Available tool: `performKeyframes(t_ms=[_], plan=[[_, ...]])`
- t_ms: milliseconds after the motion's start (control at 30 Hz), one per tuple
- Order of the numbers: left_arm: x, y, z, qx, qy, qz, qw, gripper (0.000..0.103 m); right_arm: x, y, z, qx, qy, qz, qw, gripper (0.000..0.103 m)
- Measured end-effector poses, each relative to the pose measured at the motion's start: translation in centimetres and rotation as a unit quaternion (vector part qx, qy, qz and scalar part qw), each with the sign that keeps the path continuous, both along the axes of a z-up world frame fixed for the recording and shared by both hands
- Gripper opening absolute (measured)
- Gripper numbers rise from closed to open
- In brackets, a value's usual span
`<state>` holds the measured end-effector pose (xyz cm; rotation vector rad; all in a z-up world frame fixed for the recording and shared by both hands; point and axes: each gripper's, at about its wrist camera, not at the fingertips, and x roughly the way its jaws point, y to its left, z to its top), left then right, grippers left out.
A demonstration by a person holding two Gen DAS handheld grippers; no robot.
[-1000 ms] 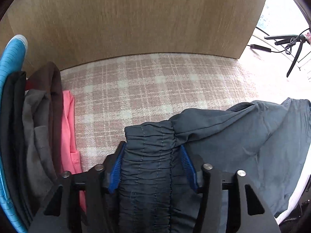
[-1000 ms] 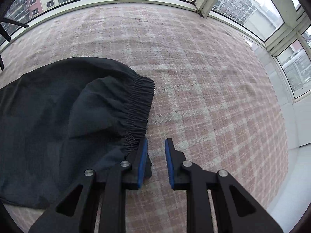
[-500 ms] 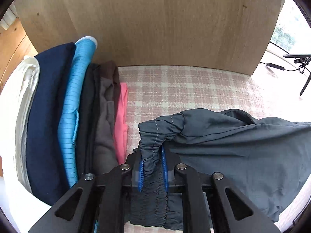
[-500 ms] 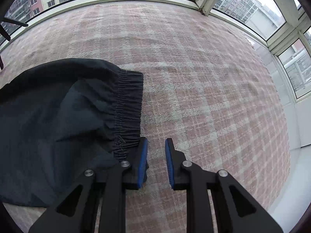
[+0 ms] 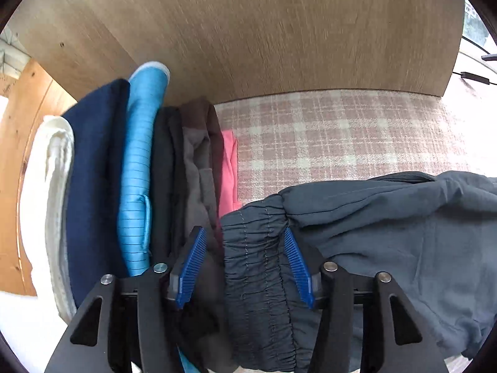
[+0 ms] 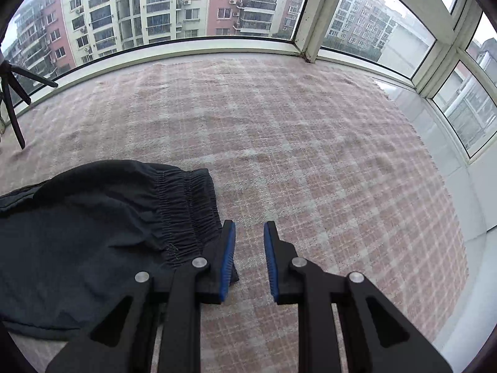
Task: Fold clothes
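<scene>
Left tongs point(image 5: 245, 264) gape wide around the trousers' waistband point(image 5: 257, 267); right tongs point(image 6: 249, 261) hover beside it, parted and empty.

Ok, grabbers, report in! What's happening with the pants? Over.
Left gripper open around gathered elastic waistband of dark grey pants. Right gripper open, empty, beside them. Stack of folded clothes close left.

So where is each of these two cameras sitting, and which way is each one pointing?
Left wrist view: rides on the left claw, looking past the dark trousers at stacked folded clothes and a wooden panel; only the open claw fingers show.
Right wrist view: rides on the right claw, facing the windows across the plaid cloth; again only open claw fingers show.
Shared: both see the trousers lying on that plaid cloth.
</scene>
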<state>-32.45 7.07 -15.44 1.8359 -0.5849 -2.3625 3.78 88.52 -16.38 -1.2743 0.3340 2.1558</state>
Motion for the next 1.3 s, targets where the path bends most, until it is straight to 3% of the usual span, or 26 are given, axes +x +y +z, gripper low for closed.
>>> performKeyframes(t_ms=[67,167,267,333,433,533,633,667,767,900,1000,1100,1167,1267,1300], plan=[[0.0,-0.3,0.5,-0.011,-0.002,0.006,0.9999,0.055,-1.6,-1.6,1.0,-0.021,0.015,0.041,0.999,0.019],[0.2,0.0,1.5,-0.027,0.011,0.013,0.9995,0.055,-6.1,-4.9,1.0,-0.018,0.000,0.114,0.993,0.019],[1.2,1.7,3.0,0.017,0.025,-0.009,0.9995,0.054,-9.5,-7.1,-1.5,-0.013,-0.047,0.157,0.986,0.019],[2.1,4.2,3.6,0.073,0.025,-0.040,0.9962,0.054,-10.4,-6.9,-3.5,0.014,-0.084,0.161,0.983,0.019],[4.4,10.1,3.0,0.136,-0.002,-0.120,0.9834,0.054,-10.3,-5.3,-5.0,0.038,-0.104,0.125,0.986,0.019],[6.6,17.0,0.7,0.199,-0.057,-0.203,0.9570,0.054,-9.4,-4.0,-4.0,-0.003,-0.072,0.104,0.992,0.019],[7.4,22.9,-2.2,0.202,-0.087,-0.268,0.9380,0.054,-8.9,-3.6,-3.8,0.004,-0.085,0.099,0.992,0.019],[7.2,24.3,-3.2,0.192,-0.090,-0.279,0.9364,0.054,-8.8,-3.4,-3.8,0.004,-0.092,0.096,0.991,0.019],[6.2,25.6,-4.8,0.187,-0.119,-0.268,0.9377,0.047,-5.6,-1.9,-2.4,-0.014,-0.059,0.069,0.996,0.019],[9.5,24.8,-3.1,0.202,-0.128,-0.301,0.9231,0.048,-1.0,0.0,-0.4,-0.039,-0.011,0.032,0.999,0.031],[13.5,24.3,-2.6,0.229,-0.162,-0.311,0.9080,0.051,1.8,1.3,0.6,-0.063,0.023,0.010,0.998,0.031],[17.3,24.1,-3.9,0.248,-0.200,-0.298,0.8999,0.054,2.3,2.0,-0.4,-0.096,0.041,0.009,0.994,0.032],[20.1,24.2,-5.2,0.243,-0.224,-0.286,0.8994,0.054,1.7,2.2,-1.7,-0.105,0.032,0.019,0.994,0.036],[22.3,23.9,-4.4,0.240,-0.197,-0.278,0.9091,0.055,1.2,1.9,-3.2,-0.101,0.015,0.022,0.995,0.037],[22.2,23.6,-3.8,0.247,-0.193,-0.264,0.9122,0.055,1.4,1.8,-3.1,-0.103,0.028,0.025,0.994,0.037]])
